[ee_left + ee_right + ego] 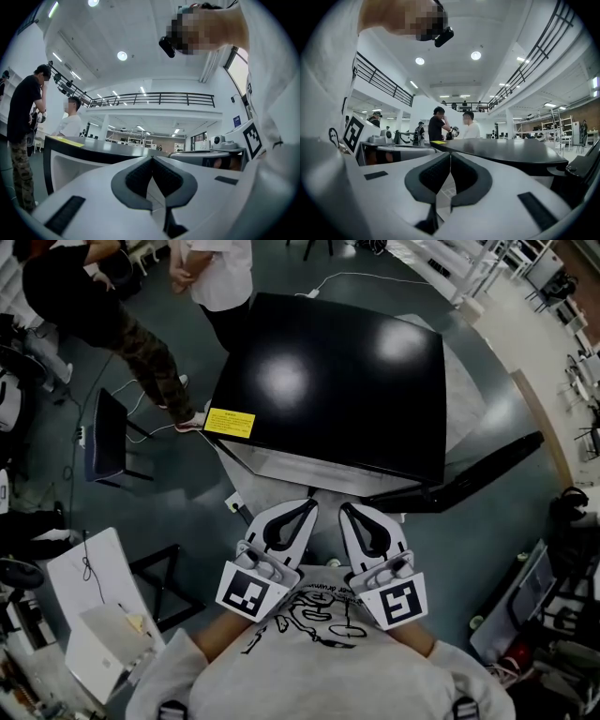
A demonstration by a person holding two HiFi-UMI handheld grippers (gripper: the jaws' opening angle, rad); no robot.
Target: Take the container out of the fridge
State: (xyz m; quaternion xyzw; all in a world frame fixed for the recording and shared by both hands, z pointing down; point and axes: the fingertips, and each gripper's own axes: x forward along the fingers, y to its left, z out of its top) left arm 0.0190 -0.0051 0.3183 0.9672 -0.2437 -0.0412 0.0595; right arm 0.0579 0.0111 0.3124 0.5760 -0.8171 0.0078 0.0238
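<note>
I'm holding the left tool point(307, 507) and right tool point(348, 510) closed on nothing, just before the fridge point(328, 381); its door point(473, 472) is seemingly open, container not yet out.

Left gripper point(310, 503), right gripper point(344, 507): closed, empty.

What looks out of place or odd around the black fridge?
Only the door: it seems to stand swung open at the right of the fridge front. Nothing looks spilled, tilted or damaged.

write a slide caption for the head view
Shut and empty, the left tongs and right tongs face the black fridge, its door open.
</note>
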